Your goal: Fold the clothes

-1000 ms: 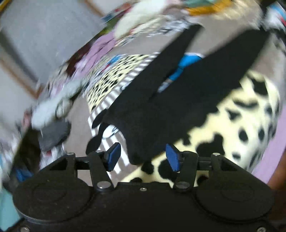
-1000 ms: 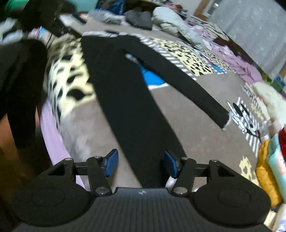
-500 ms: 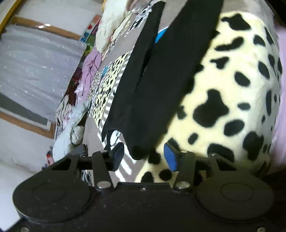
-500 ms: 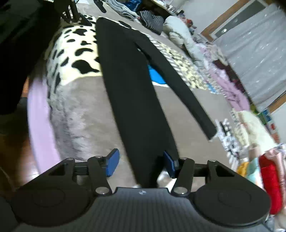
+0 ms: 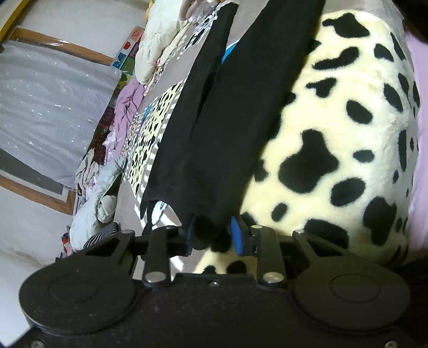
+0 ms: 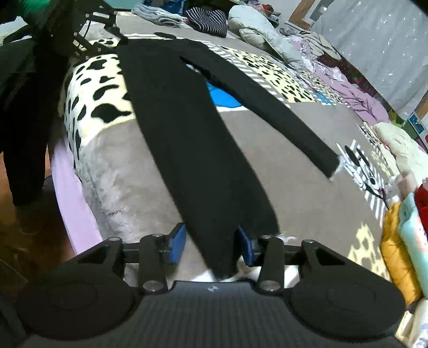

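Trousers: we see black trousers (image 6: pixel 198 150) spread flat on the bed (image 6: pixel 315 125), waist end far from the right camera, the two legs running toward it and splaying apart.
Left claw: our left claw (image 5: pixel 212 235) sits at the waist end; its blue pads (image 5: pixel 236 235) are close together with a bunched edge of black cloth between them, so we read it as clamped on the trousers.
Right claw: our right claw (image 6: pixel 211 245) is at the hem of the nearer leg; the pads stand apart, the cloth lies between them, its edge close against the right pad and clear of the left one.
Other leg: the far leg ends well to the right of the right claw, its hem lying beside a cartoon-mouse print on the cover.
Under the trousers: a cow-print blanket (image 5: pixel 334 150) lies under the waist part, grey plush cover under the legs.
Around: piled clothes (image 6: pixel 404 222) at the right edge of the bed, a striped garment (image 6: pixel 207 20) and a grey curtain (image 5: pixel 45 107) beyond.
Hard to make out: the hem tip drops out of sight behind the right claw's body; the cloth inside the left claw is a dark blur, so how much is caught we cannot tell.
Cut off: in the left view the leg ends run out of the top of the frame.
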Available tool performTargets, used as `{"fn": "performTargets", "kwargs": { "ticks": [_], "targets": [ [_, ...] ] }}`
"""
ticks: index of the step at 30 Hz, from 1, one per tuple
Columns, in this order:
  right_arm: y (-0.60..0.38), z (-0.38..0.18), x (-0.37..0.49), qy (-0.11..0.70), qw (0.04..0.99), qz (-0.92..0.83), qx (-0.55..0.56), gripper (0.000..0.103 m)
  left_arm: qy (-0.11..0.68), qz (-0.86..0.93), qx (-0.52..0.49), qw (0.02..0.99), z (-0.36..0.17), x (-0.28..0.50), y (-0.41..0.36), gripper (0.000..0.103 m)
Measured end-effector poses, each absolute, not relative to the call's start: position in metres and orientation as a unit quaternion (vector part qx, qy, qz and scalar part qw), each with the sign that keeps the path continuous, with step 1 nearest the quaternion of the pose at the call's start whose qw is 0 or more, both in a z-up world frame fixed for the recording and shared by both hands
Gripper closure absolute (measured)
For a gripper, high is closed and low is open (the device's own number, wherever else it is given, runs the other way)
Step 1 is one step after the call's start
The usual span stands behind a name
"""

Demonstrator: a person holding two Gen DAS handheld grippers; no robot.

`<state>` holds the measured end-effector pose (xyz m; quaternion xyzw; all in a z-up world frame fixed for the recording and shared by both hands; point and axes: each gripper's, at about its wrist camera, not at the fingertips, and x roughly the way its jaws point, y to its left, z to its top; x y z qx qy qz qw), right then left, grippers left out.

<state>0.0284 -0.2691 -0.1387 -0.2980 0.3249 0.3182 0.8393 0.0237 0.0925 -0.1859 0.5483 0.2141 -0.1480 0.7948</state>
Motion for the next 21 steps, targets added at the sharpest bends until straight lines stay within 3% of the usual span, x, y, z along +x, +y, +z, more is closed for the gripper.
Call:
{"fn": "performTargets", "kwargs": {
  "ticks": [6,9,16,21],
  "targets": [
    [-0.340,-0.135,0.071,0.365,0.890,0.273,0.025,0.045,0.214,-0.142,0.549,0.795,-0.190,0.019,0.088,0.080],
    [-0.378,-0.151,0.089,0.383,0.871,0.242,0.192,0.045,0.214,-0.140,0.549,0.796,-0.190,0.017,0.087,0.080],
    [-0.432,-0.182,0.090,0.365,0.805,0.212,0.417,0.043,0.215,-0.136,0.547,0.797,-0.192,0.017,0.085,0.081],
    [-0.400,-0.177,0.093,0.406,0.834,0.227,0.297,0.046,0.216,-0.133,0.546,0.799,-0.192,0.016,0.084,0.081]
  ]
}}
